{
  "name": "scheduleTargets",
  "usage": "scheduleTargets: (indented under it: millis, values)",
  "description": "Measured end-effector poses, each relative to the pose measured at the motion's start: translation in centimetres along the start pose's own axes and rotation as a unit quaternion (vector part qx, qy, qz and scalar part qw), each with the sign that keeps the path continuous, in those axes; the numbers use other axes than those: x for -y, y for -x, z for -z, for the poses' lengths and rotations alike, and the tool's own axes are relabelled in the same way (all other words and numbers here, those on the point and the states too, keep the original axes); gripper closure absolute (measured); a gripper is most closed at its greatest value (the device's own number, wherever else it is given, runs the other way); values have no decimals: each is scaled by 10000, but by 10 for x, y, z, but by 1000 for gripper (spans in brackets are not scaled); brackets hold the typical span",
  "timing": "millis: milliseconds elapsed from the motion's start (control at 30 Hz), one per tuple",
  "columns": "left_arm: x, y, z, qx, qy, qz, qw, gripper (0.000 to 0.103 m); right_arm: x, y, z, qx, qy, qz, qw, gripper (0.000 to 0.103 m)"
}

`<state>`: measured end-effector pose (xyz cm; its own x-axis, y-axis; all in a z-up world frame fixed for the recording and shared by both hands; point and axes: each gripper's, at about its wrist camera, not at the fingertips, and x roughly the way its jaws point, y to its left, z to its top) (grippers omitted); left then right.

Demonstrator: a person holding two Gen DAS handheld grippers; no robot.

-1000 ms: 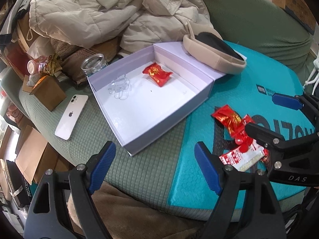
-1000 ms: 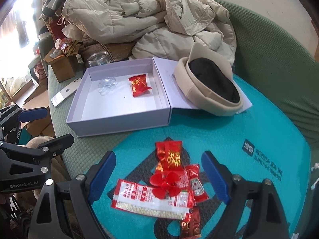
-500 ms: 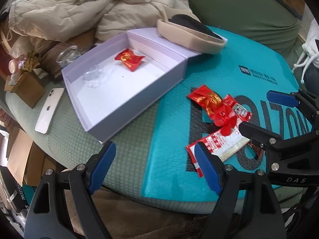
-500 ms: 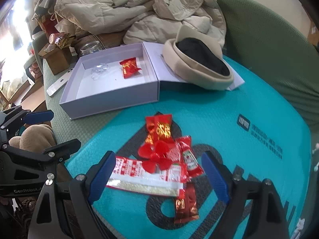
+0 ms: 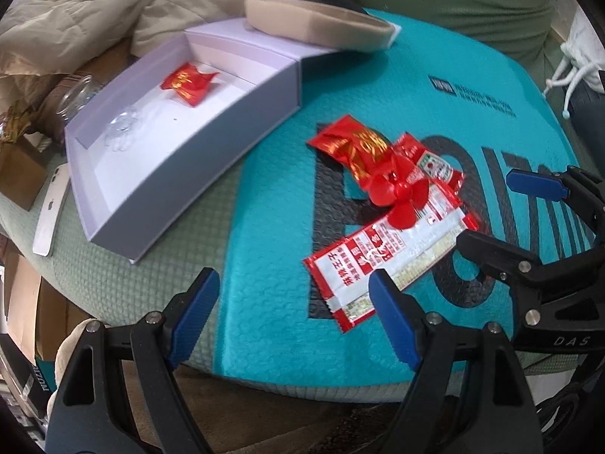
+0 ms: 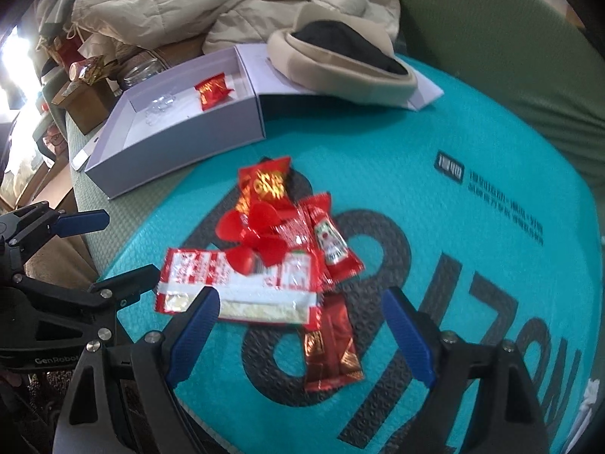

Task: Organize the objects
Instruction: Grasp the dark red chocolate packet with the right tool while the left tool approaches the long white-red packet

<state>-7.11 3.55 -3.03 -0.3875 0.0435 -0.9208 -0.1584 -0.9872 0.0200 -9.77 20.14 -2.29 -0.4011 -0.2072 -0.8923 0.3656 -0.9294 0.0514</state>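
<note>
Left hand-held gripper (image 5: pixel 291 310): released, empty, above the teal mat (image 5: pixel 264 265); long sachet (image 5: pixel 382 261) at its right fingertip. Right hand-held gripper (image 6: pixel 300 319): released, empty, over a dark red packet (image 6: pixel 332 344). Packet pile (image 6: pixel 283 242) with red propeller (image 6: pixel 257 242): just ahead of both. Box (image 5: pixel 159 143): beyond, left; holds one red packet (image 5: pixel 189 81) and a clear item (image 5: pixel 123 130). Hat (image 6: pixel 340 64): on the box lid.
</note>
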Motion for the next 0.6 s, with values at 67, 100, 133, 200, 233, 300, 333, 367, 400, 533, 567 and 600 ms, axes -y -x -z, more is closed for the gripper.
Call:
scheduleTargets:
  millis: [67,100,133,200,233,300,333,367,400,533,567,600]
  values:
    - [5,-4,0,-50,-101,51,9999,22,6,-4,5,-82,-77,-58,9999,15]
    - [9,-5,0,-69,-170,90,9998,22,7,-5,7,-109,-91,-83,9999,15]
    - [12,-7,0,-84,-219,119,9997,22,9,-6,8,-137,-99,-103,9998,15]
    - [19,-11,0,-167,-354,212,9990,22,12,-8,14,-217,-83,-140,9996,15]
    - [23,-14,0,-223,-431,268,9985,22,14,-10,17,-255,-66,-164,9995,15]
    - [31,-18,0,-281,-610,335,9972,22,17,-13,21,-324,-49,-187,9993,15]
    - [34,-19,-1,-287,-681,311,9968,22,19,-14,23,-348,-55,-183,9992,15]
    - [38,-21,-1,-294,-760,299,9962,22,20,-15,24,-370,-68,-179,9991,15]
    - [41,-23,-2,-307,-840,299,9955,22,22,-16,26,-392,-83,-177,9990,15]
    - [50,-26,-4,-328,-1050,380,9932,22,28,-17,31,-421,-120,-177,9989,15]
    - [52,-28,-5,-342,-1092,402,9926,22,29,-17,31,-430,-115,-178,9988,15]
    - [54,-30,-6,-373,-1160,426,9916,22,30,-18,32,-450,-95,-181,9988,15]
